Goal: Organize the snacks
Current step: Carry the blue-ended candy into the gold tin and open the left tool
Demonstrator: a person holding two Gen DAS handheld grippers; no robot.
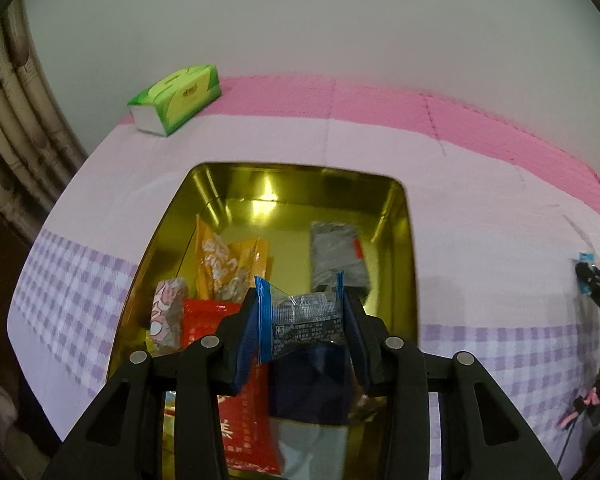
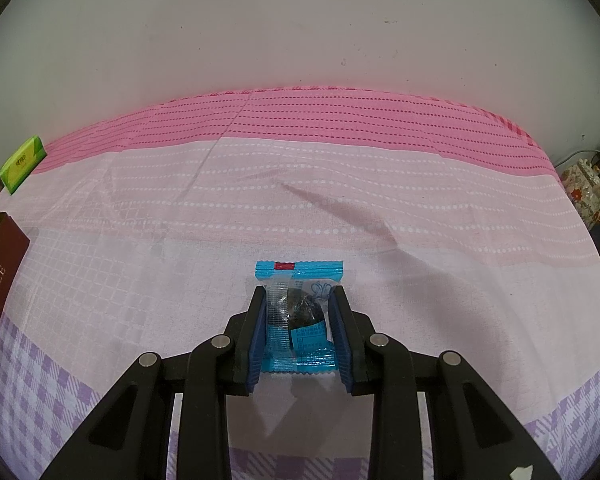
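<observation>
Left gripper [image 1: 302,320] clamped on a blue-edged clear snack packet [image 1: 306,322], held over the near end of the gold tin [image 1: 404,240]. Inside the tin, left to right: pink-patterned packet [image 1: 168,314], red packet [image 1: 204,320], orange packet [image 1: 226,264], grey packet [image 1: 336,254]. Green tissue pack [image 1: 176,98] far-left beyond the tin. Right gripper [image 2: 299,316] closed on a light-blue snack packet [image 2: 300,312] lying on the pink cloth [image 2: 420,240], right of the tin.

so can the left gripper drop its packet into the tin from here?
Probably yes. The left gripper holds a blue packet over the open gold tin, no lid in the way. Snacks fill the near left; the bare floor beyond looks free.
</observation>
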